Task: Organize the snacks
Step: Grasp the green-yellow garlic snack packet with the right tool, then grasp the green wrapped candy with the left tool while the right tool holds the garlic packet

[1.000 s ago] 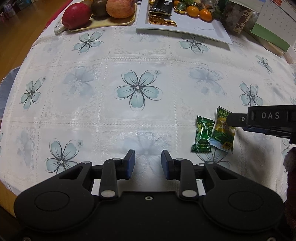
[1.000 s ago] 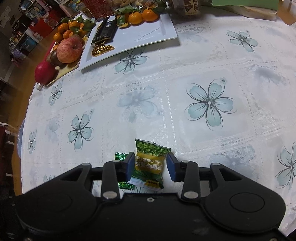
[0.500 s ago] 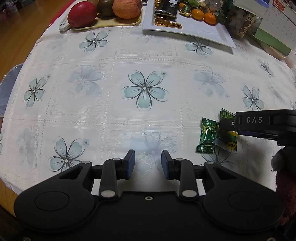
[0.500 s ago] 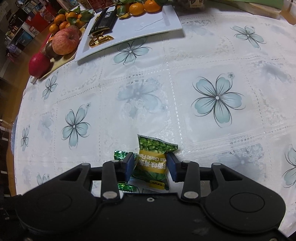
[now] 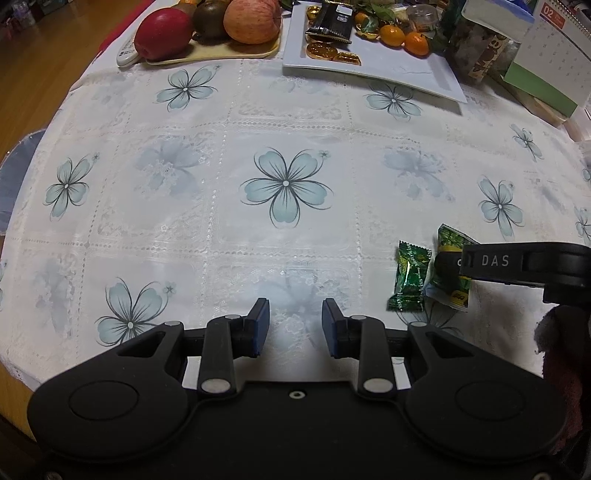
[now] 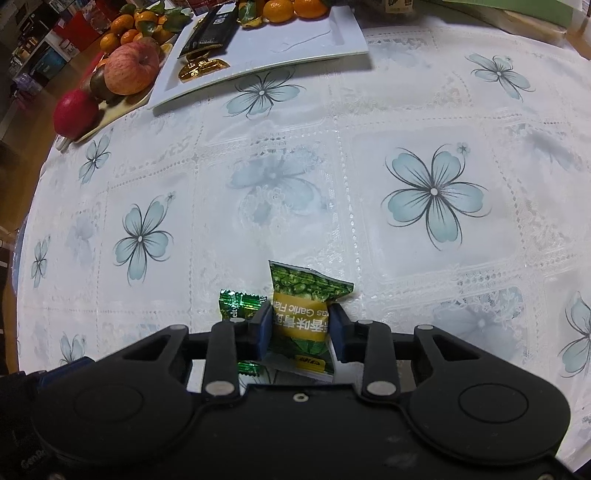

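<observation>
A green and yellow garlic pea packet sits between the pads of my right gripper, which is closed on its sides; the packet's front end tilts up off the cloth. It also shows in the left wrist view, partly hidden by the right gripper's finger. A small green foil candy lies just left of it and shows in the left wrist view. My left gripper is open and empty, low over the cloth to the left of both snacks. A white snack tray stands at the far side.
The tray holds a black bar, gold coins and mandarins. A fruit tray with a red apple stands at the far left. A jar, a green box and a calendar stand at the far right. The floral tablecloth covers the round table.
My right gripper has closed further onto the pea packet and tipped its front end up. The left gripper has drifted forward, still open.
</observation>
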Action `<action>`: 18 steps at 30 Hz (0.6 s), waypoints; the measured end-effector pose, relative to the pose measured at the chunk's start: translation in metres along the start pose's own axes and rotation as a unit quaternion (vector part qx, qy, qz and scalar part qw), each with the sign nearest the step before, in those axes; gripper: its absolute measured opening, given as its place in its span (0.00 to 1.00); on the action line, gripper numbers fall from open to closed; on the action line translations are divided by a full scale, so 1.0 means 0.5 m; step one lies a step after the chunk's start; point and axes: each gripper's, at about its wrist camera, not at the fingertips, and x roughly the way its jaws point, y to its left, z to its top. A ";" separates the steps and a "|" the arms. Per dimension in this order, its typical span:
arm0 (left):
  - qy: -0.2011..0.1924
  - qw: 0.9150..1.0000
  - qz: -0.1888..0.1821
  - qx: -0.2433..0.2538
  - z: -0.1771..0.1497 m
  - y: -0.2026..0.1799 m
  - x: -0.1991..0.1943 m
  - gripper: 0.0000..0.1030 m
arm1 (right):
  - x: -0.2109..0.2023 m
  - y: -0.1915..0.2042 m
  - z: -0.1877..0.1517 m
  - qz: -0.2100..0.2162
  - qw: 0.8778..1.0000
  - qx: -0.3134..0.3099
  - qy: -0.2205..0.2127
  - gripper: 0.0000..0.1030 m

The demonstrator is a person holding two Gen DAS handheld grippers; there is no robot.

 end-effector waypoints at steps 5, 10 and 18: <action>-0.007 1.000 -0.007 0.007 0.003 -0.016 0.002 0.38 | -0.030 -0.029 0.001 -0.009 1.000 0.013 -0.024 0.31; -0.009 1.000 -0.014 0.016 0.002 -0.033 0.007 0.38 | -0.055 -0.073 0.002 -0.009 0.999 0.036 -0.037 0.30; -0.010 0.999 -0.037 0.009 0.001 -0.040 0.001 0.38 | -0.092 -0.144 -0.004 -0.002 0.996 0.070 -0.047 0.30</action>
